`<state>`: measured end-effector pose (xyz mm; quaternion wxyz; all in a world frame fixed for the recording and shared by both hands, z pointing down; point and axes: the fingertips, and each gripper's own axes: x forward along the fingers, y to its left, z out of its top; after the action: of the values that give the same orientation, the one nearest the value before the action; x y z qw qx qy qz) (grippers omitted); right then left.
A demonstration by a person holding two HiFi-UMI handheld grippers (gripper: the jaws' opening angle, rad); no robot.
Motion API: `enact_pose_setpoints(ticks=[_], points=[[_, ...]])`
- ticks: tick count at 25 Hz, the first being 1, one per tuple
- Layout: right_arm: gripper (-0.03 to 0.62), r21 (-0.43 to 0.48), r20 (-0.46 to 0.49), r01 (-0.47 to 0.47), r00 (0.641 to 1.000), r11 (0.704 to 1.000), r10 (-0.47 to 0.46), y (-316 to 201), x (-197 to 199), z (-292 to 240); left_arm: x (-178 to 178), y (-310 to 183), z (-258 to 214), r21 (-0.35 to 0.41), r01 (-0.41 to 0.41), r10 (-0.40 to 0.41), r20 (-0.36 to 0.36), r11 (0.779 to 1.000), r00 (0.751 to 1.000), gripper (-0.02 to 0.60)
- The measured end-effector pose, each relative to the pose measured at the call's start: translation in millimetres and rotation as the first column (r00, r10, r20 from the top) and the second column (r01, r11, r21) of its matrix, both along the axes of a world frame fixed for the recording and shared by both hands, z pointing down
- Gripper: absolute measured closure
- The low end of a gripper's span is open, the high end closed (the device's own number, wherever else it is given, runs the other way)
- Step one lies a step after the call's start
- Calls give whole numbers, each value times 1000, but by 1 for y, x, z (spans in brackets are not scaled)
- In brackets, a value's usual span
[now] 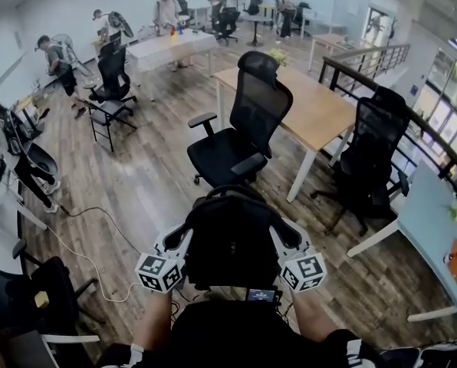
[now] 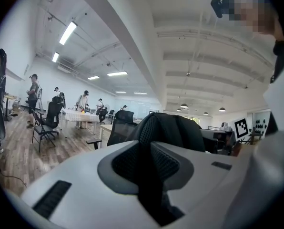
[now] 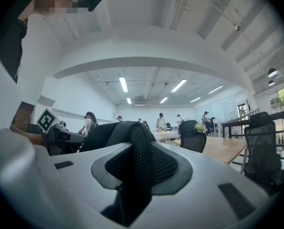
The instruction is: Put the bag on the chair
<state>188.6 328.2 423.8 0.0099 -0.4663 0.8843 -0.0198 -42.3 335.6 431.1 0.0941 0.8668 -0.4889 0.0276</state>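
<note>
I hold a black backpack up in front of my chest, one shoulder strap in each gripper. My left gripper is shut on the left mesh strap, which fills the gap between its white jaws. On the other side my right gripper is shut on the right mesh strap. The bag's rounded top rises beyond the jaws. A black mesh office chair stands just ahead of the bag, seat toward me and bare. The bag's lower part is hidden behind my arms.
A wooden table stands right of the chair, and a second black chair is beyond it by a railing. A pale table is at the right edge. A cable lies on the floor at left. Several people work at the back.
</note>
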Motion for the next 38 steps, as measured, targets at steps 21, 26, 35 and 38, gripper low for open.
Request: enact_pose_setpoints(ticks=[21,26,35,38], points=[[479,12,-17,-35,999,999,36,-172,-38,-13,-38,-184,-14,18,-49,49,2,999,999,508],[479,23,-29,-46,998,999,47,-219,-53,-17,-53,-233,-17,18,-71,71,-10,997,997,508],[479,12,-19,-66,998,998,66,-292,-72,-16,-73,-308,-16,18,-91,91,-19,996,996,508],[479,10,-16,-67,998,998,67,-313,-76,-16,-77,-331,-16,17,-91,91,-15,996,996,508]])
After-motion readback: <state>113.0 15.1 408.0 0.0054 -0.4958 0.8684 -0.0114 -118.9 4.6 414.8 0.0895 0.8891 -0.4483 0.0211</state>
